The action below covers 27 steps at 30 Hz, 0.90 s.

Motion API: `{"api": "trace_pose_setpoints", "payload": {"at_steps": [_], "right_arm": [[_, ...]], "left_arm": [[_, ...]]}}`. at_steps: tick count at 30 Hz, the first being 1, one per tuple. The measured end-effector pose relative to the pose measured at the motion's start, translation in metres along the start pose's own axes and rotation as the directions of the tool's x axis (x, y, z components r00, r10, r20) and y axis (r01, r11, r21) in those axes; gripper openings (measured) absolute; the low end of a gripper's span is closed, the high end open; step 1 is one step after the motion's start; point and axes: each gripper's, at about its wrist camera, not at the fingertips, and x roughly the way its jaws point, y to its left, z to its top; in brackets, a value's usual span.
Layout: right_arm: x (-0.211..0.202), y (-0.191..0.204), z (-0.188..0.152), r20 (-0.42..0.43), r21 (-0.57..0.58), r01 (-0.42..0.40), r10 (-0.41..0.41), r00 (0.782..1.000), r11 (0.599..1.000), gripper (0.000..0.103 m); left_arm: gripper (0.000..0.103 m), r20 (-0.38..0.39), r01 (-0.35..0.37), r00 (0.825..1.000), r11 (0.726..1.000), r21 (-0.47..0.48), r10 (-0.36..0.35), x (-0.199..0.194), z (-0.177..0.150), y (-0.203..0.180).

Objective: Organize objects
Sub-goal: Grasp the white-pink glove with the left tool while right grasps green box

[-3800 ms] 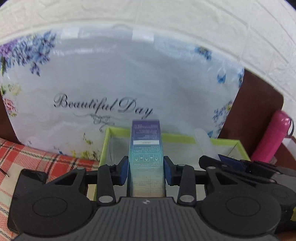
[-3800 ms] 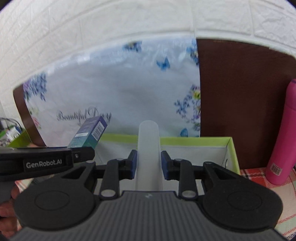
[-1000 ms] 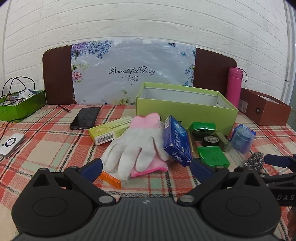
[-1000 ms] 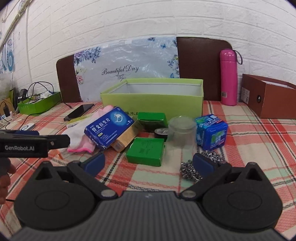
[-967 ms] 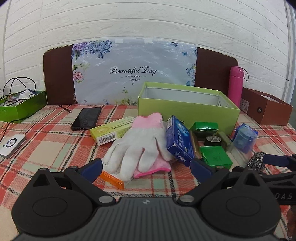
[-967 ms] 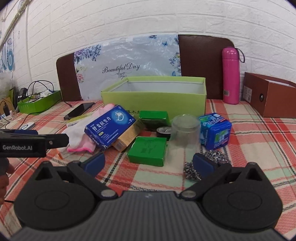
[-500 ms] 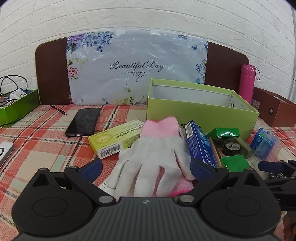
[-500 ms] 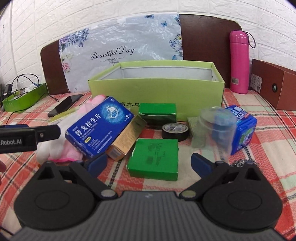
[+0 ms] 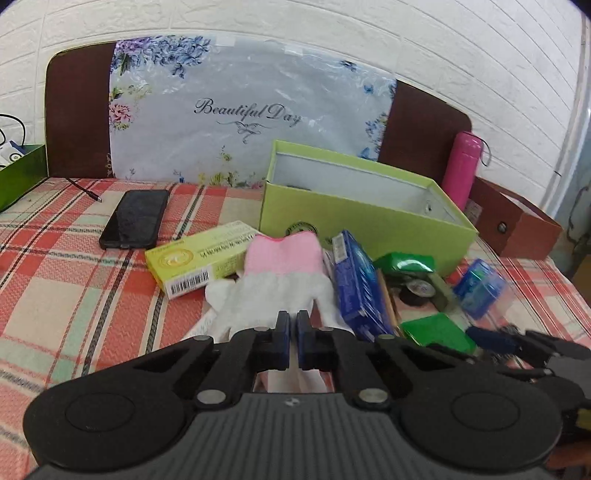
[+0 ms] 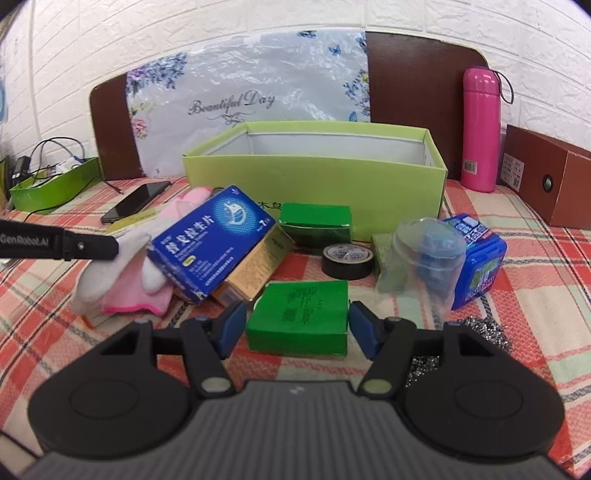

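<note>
We find the left gripper [image 9: 290, 325] clamped on the glove [image 9: 275, 284]; the right gripper [image 10: 297, 325] is closing around the green box [image 10: 300, 314]. Limp glove may drag the blue box [image 9: 354, 284].

surface: plaid cloth [image 10: 517, 288] | on it: green box [image 10: 299, 321], tape roll [image 10: 345, 261], phone [image 9: 135, 218]

this looks like a home room with a table pushed against a white brick-pattern wall [image 10: 184, 33]. a red plaid tablecloth [image 9: 55, 280] covers it, a floral "beautiful day" sheet [image 9: 251, 110] leans on a dark brown board [image 10: 417, 81], and household odds lie about: a phone [image 9: 135, 218], a pink flask [image 10: 480, 129], medicine cartons, a glove, tape, and charger cables in a green tray [image 10: 51, 184].
</note>
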Motion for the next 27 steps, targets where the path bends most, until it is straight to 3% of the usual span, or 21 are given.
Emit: {"api": "trace_pose_setpoints", "payload": {"at_steps": [8,11,13,15,16,17,19,24,27], "right_arm": [[-0.048,-0.004,-0.014,-0.004,-0.054,-0.064,0.064,0.998,0.996,0.061],[-0.058,-0.011,-0.026,-0.041,-0.063,-0.054,0.052,0.998,0.997,0.06],[-0.06,-0.015,-0.034,-0.062,-0.059,-0.05,0.046,0.997,0.997,0.06],[-0.059,-0.016,-0.039,-0.09,-0.062,-0.05,0.045,0.995,0.997,0.061],[-0.058,-0.017,-0.04,-0.095,-0.064,-0.05,0.044,0.995,0.997,0.061],[-0.057,-0.017,-0.041,-0.095,-0.063,-0.052,0.046,0.994,0.997,0.063],[-0.055,-0.015,-0.041,-0.098,-0.066,-0.053,0.046,0.994,0.996,0.067],[-0.046,-0.009,-0.038,-0.108,-0.081,-0.045,0.036,0.994,0.996,0.074],[-0.041,-0.009,-0.039,-0.121,-0.086,-0.044,0.034,0.992,0.995,0.077]], "left_arm": [[0.004,-0.116,0.064,0.991,0.997,0.039,-0.059,-0.045,-0.047,-0.012],[0.007,-0.147,0.034,0.989,0.999,0.024,-0.03,-0.045,-0.066,-0.013],[0.015,-0.143,-0.025,0.989,0.999,0.025,0.028,-0.041,-0.07,-0.014],[0.045,-0.13,-0.09,0.987,0.996,0.022,0.092,-0.035,-0.068,-0.014],[0.068,-0.112,-0.114,0.987,0.993,0.026,0.116,-0.033,-0.066,-0.014],[0.081,-0.088,-0.139,0.986,0.989,0.041,0.143,-0.03,-0.064,-0.015],[0.082,-0.059,-0.192,0.979,0.979,0.075,0.196,-0.024,-0.06,-0.017],[0.082,-0.063,-0.234,0.967,0.961,0.145,0.245,-0.003,-0.052,-0.019],[0.082,-0.074,-0.209,0.972,0.964,0.166,0.223,0.005,-0.052,-0.015]]}}
